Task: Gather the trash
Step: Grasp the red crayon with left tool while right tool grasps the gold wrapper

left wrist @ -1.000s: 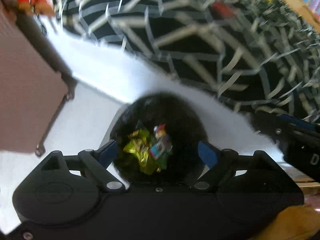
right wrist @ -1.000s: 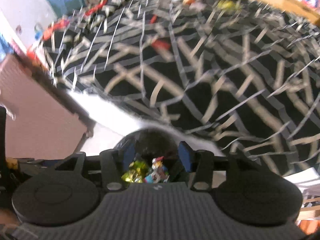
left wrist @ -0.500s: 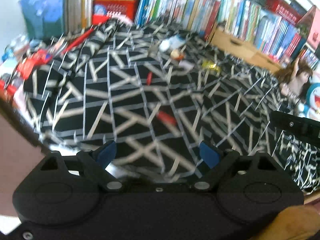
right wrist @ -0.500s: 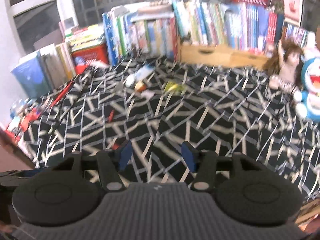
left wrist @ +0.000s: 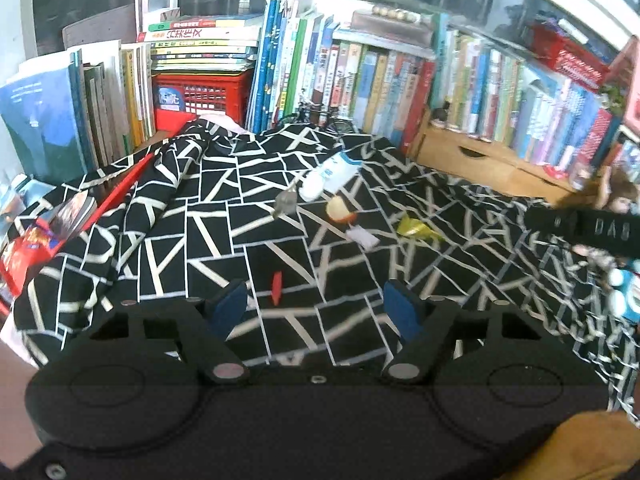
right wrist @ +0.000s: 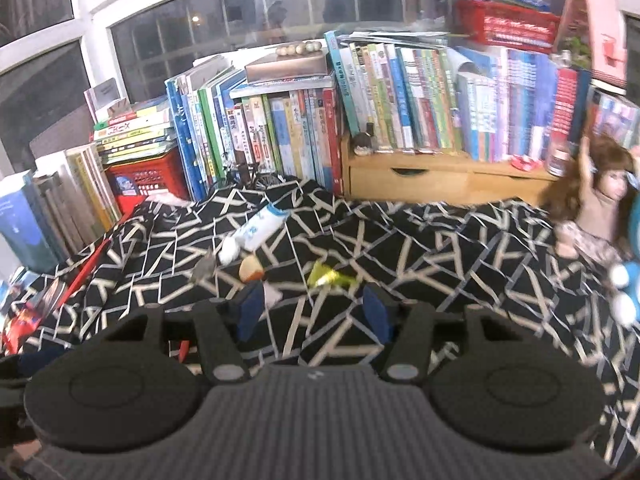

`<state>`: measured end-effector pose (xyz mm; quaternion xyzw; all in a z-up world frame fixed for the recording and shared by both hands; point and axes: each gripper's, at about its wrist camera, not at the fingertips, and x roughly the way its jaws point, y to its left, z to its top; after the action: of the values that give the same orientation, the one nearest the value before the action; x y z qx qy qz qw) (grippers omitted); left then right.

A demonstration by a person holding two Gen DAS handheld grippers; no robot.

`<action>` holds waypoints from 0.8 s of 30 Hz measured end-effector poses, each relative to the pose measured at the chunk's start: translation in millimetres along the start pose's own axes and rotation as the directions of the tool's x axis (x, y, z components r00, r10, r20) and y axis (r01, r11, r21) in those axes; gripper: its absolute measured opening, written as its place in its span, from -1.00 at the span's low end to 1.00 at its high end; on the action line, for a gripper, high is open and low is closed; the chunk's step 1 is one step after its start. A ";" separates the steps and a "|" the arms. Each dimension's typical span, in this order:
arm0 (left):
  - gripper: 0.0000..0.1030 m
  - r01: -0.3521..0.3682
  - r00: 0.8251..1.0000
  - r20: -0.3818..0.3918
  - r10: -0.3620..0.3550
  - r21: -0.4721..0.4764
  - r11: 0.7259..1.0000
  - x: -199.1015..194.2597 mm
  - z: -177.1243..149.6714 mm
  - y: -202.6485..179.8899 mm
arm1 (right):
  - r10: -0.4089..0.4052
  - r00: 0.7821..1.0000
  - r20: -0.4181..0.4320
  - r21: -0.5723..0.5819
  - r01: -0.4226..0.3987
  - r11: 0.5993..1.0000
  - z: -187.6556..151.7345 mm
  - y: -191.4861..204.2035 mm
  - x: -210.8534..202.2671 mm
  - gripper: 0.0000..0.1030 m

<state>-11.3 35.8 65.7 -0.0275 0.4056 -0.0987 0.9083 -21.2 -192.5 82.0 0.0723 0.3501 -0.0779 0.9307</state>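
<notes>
Trash lies scattered on a black-and-white patterned cloth point(left wrist: 208, 240): a white and blue bottle point(left wrist: 330, 176) point(right wrist: 256, 230), a grey crumpled scrap point(left wrist: 286, 201) point(right wrist: 204, 268), a round cream and orange piece point(left wrist: 339, 210) point(right wrist: 250, 270), a white scrap point(left wrist: 362, 237), a yellow wrapper point(left wrist: 416, 227) point(right wrist: 328, 276) and a small red piece point(left wrist: 276, 287). My left gripper point(left wrist: 316, 310) hangs open just short of the red piece. Open too, my right gripper point(right wrist: 312, 314) hovers just in front of the yellow wrapper. Neither holds anything.
Rows of books point(right wrist: 400, 100) and a wooden drawer unit point(right wrist: 440, 178) line the back. A red crate point(left wrist: 204, 94) stands back left. A doll point(right wrist: 600, 200) and a blue toy point(right wrist: 628, 280) sit at the right. Packets point(left wrist: 44, 232) lie at the left edge.
Both grippers have lifted away from the black bin holding wrappers and now face the cloth with its scattered trash. The bin is out of view. Both stay open.
</notes>
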 end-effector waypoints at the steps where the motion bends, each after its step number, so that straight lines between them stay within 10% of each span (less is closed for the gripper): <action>1: 0.36 -0.024 1.000 -0.010 0.024 -0.004 1.000 10.5 3.1 -1.0 | 0.006 1.000 -0.010 -0.004 -0.006 1.000 6.6 -4.3 13.9 0.33; 24: -0.10 -0.286 0.939 -0.243 0.243 -0.164 0.944 221.8 -6.7 14.4 | 0.114 0.955 -0.273 -0.096 -0.145 0.985 -0.3 -29.2 241.3 0.32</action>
<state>130.6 5.4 -102.9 -0.0512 0.5111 0.0629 0.8557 152.1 -243.7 -80.6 0.0513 0.4705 0.0139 0.8808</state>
